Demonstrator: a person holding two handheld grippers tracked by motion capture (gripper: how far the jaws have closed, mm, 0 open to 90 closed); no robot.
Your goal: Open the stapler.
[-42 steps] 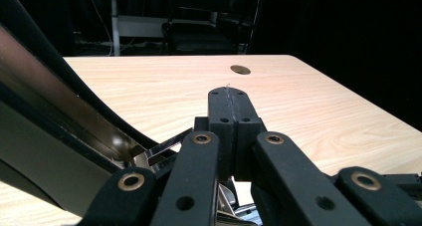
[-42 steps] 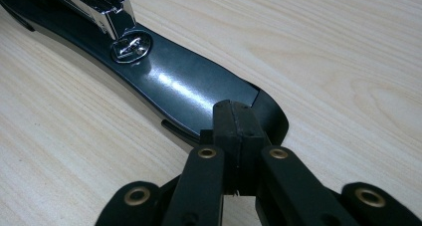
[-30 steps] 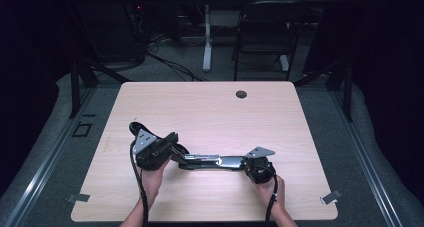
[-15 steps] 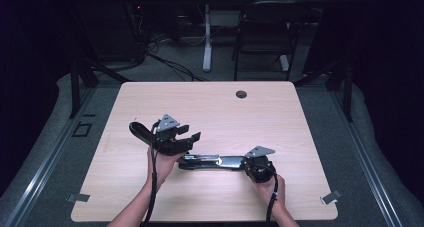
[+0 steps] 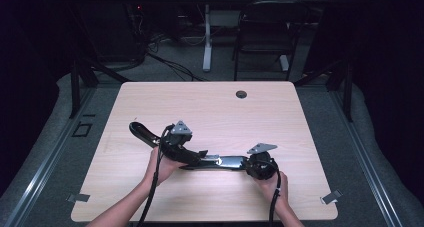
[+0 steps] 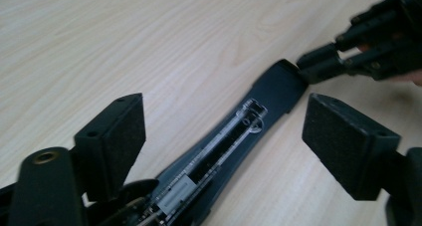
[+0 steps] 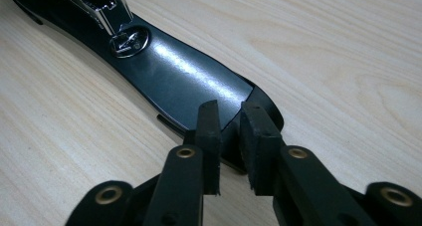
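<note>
A black stapler (image 5: 225, 162) lies folded open flat on the wooden table (image 5: 210, 107), its top arm (image 5: 142, 133) stretched out to the left. My left gripper (image 5: 196, 157) hovers over the hinge end. Its jaws have just been opening and stand wide apart, with the metal magazine (image 6: 224, 146) running below and between them, untouched. My right gripper (image 5: 246, 163) sits at the end of the base (image 7: 189, 81). Its jaws (image 7: 230, 131) have just been opening to a narrow gap, with the pads (image 7: 208, 126) resting at the base's tip and not clamped on it.
A round cable hole (image 5: 241, 94) sits near the table's far edge. Beyond the table stand a chair (image 5: 260, 37) and a desk leg (image 5: 206, 37). Cables trail from both grippers toward the near edge.
My left gripper has moved right along the stapler and its jaws have spread wide. The right hand has stayed put, its jaws parting slightly.
</note>
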